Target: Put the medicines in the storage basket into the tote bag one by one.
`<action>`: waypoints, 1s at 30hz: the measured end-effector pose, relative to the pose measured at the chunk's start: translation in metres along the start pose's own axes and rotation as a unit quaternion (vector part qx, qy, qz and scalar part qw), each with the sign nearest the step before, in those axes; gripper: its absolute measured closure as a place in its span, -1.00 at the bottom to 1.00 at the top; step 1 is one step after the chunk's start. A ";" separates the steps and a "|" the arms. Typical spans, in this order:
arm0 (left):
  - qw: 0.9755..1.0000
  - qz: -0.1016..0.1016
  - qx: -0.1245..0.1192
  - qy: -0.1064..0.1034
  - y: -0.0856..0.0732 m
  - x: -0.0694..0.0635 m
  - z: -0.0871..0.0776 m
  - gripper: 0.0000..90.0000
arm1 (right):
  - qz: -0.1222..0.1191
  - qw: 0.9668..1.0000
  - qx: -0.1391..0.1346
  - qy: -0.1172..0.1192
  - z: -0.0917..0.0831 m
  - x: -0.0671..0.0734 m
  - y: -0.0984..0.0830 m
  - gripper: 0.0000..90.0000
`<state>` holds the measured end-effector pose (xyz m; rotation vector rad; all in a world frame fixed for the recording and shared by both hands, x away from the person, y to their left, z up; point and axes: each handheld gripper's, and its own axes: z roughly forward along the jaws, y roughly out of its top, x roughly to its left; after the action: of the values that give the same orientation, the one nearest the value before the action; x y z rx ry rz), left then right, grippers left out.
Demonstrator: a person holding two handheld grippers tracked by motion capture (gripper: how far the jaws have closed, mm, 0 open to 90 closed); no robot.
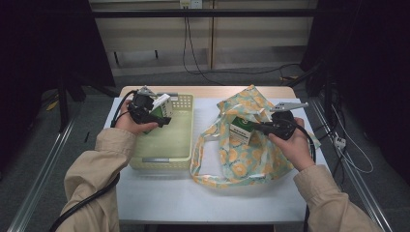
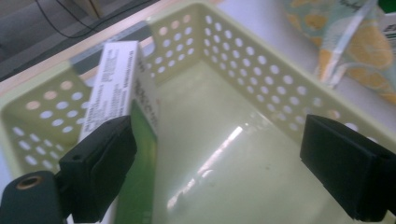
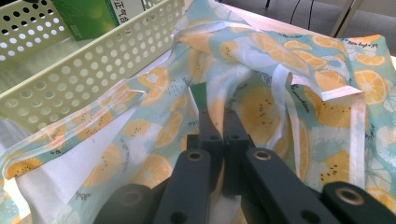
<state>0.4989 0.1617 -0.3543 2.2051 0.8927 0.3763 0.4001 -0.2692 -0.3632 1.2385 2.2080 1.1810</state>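
Note:
A white and green box stands tilted in the far corner of a pale green perforated basket. My left gripper hangs over the basket with its jaws wide open. The box leans against the inner side of one jaw, and the other jaw is far from it. A second green and white box sits in the mouth of an orange-print cloth bag. My right gripper is shut on the bag's fabric, and a green corner shows just past its tips.
The basket stands left of the bag on a white table, with the first box in it. The bag's handles trail toward the front edge. Cables run from both grippers past the person's sleeves.

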 end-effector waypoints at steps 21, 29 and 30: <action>0.997 -0.025 0.023 0.071 -0.008 0.047 0.024 -0.49 | 0.000 1.000 0.004 0.006 0.003 -0.003 0.000 1.00; 0.995 -0.034 0.073 0.067 -0.017 0.043 0.037 0.30 | -0.003 1.000 0.003 0.005 0.001 -0.003 0.000 1.00; 0.994 -0.042 0.071 0.067 -0.017 0.042 0.036 0.36 | -0.003 1.000 0.002 0.005 0.000 -0.003 0.000 1.00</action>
<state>0.5391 0.1806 -0.3918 2.2830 1.1109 0.4362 0.4019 -0.2717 -0.3638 1.2304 2.2205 1.1827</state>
